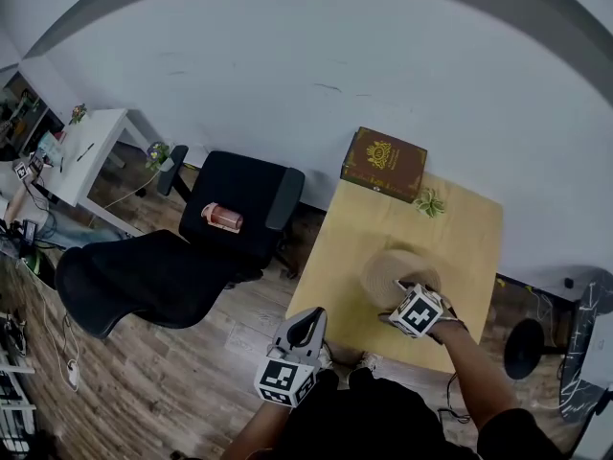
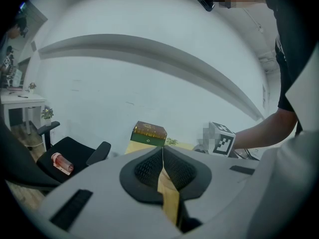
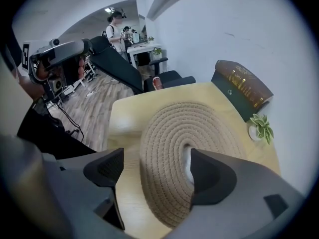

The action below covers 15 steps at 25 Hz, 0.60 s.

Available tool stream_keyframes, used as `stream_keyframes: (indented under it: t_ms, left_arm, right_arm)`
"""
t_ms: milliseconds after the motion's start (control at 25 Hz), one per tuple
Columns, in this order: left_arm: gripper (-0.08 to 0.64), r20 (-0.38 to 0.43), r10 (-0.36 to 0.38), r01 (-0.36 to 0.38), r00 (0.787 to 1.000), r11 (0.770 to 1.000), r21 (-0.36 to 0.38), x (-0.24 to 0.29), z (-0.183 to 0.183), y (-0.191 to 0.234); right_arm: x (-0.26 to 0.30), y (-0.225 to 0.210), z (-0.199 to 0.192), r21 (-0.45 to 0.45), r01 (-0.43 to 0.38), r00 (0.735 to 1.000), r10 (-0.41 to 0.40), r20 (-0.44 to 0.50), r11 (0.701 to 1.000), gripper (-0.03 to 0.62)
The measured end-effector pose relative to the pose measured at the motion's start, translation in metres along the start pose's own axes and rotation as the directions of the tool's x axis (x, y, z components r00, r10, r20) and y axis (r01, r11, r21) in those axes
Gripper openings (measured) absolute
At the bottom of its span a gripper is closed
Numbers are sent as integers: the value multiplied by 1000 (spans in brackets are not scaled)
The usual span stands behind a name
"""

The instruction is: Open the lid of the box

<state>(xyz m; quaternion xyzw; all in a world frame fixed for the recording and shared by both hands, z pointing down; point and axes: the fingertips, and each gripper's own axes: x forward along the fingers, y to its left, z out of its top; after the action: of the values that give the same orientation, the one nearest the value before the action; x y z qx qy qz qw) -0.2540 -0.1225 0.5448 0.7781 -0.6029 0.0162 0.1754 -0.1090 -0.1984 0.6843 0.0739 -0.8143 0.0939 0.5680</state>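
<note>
Beige coiled-rope lid (image 3: 167, 138); pale yellow wooden table (image 3: 130, 114).

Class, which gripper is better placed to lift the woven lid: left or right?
Right. The right gripper hangs over the woven lid with jaws apart; the left gripper is shut, off the table's near edge.

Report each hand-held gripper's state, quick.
Left hand-held gripper: closed, empty.
Right hand-held gripper: open, jaws over the rope lid, not gripping it.
</note>
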Motion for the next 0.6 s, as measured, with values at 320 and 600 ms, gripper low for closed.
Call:
stream_keyframes:
  t_ms: [320,600]
  left_arm:
    - [21,30,21,-21,999,1000,-11,2,7,13]
    - [21,31,25,-25,999,1000,-4,2,9,16]
  right_arm:
    - [18,-1,-5,6,-36,997,36,-75,999,428]
    - [20,-7,-3,6,-13,997,13,-70,1000,363]
